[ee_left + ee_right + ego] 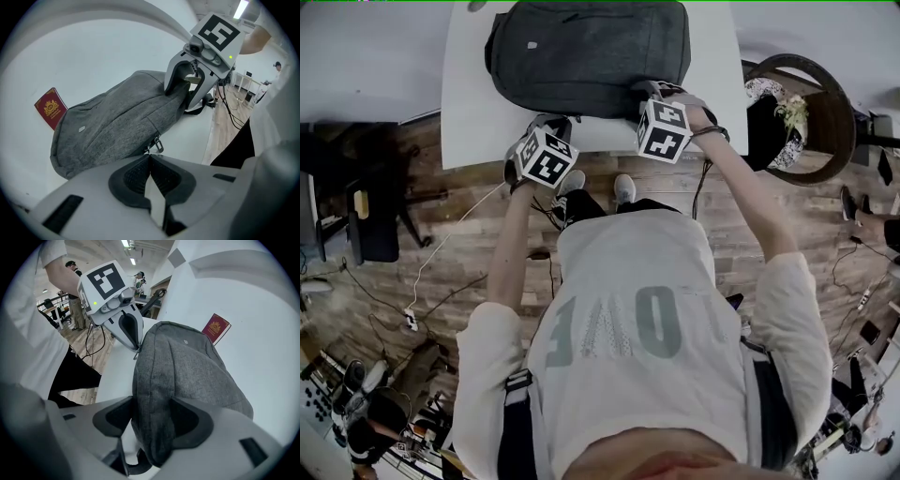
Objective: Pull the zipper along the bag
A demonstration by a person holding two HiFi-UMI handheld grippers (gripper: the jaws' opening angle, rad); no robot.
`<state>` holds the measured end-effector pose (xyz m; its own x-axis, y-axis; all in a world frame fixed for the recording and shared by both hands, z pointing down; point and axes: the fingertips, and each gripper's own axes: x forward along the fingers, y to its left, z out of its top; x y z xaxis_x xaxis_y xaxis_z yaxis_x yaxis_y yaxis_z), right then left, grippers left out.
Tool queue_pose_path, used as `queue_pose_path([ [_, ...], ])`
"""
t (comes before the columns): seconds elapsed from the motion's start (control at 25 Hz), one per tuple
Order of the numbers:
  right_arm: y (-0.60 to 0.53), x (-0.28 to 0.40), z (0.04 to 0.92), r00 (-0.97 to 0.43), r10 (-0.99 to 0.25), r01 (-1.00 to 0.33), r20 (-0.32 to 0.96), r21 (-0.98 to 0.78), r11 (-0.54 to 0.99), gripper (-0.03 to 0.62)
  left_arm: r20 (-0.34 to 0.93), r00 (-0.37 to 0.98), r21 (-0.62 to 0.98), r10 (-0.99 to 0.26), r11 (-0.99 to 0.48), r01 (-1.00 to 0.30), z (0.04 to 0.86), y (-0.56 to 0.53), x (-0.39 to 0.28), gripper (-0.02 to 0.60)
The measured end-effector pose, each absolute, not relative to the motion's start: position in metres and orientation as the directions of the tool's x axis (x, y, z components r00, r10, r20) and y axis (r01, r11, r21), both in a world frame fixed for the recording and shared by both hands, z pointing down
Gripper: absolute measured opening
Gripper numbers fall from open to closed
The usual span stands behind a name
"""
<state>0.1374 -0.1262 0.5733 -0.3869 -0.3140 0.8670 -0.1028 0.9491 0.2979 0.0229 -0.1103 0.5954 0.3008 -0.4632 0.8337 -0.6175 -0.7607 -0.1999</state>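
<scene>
I have the grey bag (591, 52) lying flat on the white table (473, 112), its near edge close to the table's near edge. My left gripper (555, 122) sits at the bag's near left side. Its jaws are pressed fully together, and their tips (150, 155) meet right at the metal pull (157, 143) on the zipper line, pinching it as far as I can see; the ring end pokes out past them. My right gripper (649, 92) is at the near right end of the bag. Its jaws (151, 414) stand partly apart and are clamped on a thick fold of grey fabric, which fills the gap between the pads. A red booklet (50, 108) lies on the table just beyond the bag's far side.
</scene>
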Motion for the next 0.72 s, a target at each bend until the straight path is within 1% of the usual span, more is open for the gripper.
queue_pose_path([
  [0.12,-0.126,0.137,0.574,-0.388,-0.316,-0.103,0.866,0.3,0.948,0.268,0.832,0.302,-0.205,-0.465,-0.764,-0.612,0.595,-0.109,0.035,0.028],
  [0.4,-0.126,0.134,0.569,-0.405,-0.33,-0.104,0.852,0.316,0.943,0.268,0.826,0.312,-0.187,-0.469,-0.751,-0.633,0.594,-0.108,0.036,0.028],
  [0.72,-0.125,0.135,0.564,-0.422,-0.328,-0.082,0.845,0.325,0.942,0.27,0.792,0.361,-0.145,-0.493,-0.726,-0.673,0.591,-0.106,0.043,0.029],
])
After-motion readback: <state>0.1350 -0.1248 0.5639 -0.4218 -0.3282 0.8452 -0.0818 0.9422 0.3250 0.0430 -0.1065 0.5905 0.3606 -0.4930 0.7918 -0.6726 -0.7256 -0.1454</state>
